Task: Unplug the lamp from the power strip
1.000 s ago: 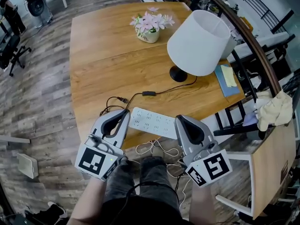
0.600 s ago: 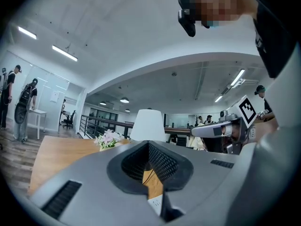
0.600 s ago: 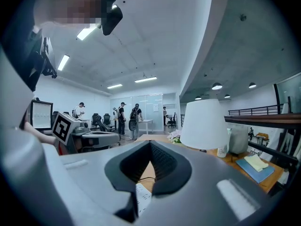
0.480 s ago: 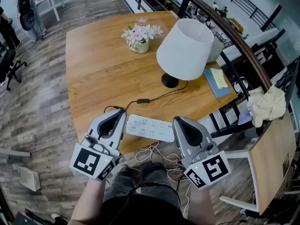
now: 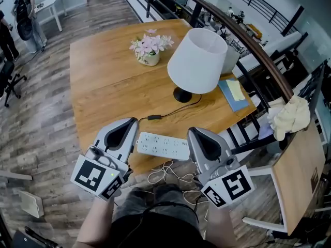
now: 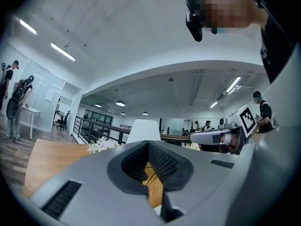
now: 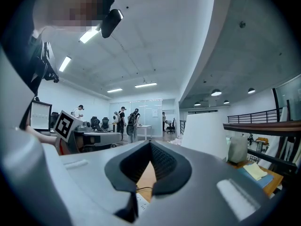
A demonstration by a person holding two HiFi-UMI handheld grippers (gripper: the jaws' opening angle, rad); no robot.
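Note:
A lamp (image 5: 197, 61) with a white shade stands on the wooden table (image 5: 103, 81). Its black cord (image 5: 170, 111) runs from the base past an inline switch (image 5: 154, 117) toward my left gripper (image 5: 130, 122), which hides the cord's end. A white power strip (image 5: 162, 145) lies at the table's near edge between both grippers. The left gripper is shut and empty at the strip's left end. My right gripper (image 5: 192, 132) is shut and empty at the strip's right end. The lamp shade (image 6: 142, 128) also shows in the left gripper view, beyond the shut jaws.
A pot of pink flowers (image 5: 148, 49) stands at the table's far side. A blue book with a yellow note (image 5: 234, 93) lies right of the lamp. White cable (image 5: 170, 172) hangs below the near edge. A black chair (image 5: 243, 133) and a cloth-draped seat (image 5: 289, 119) stand to the right.
The head view has shifted, so the table and lamp sit higher and further left in the picture. Both grippers stay shut at the strip's ends, and nothing was taken hold of.

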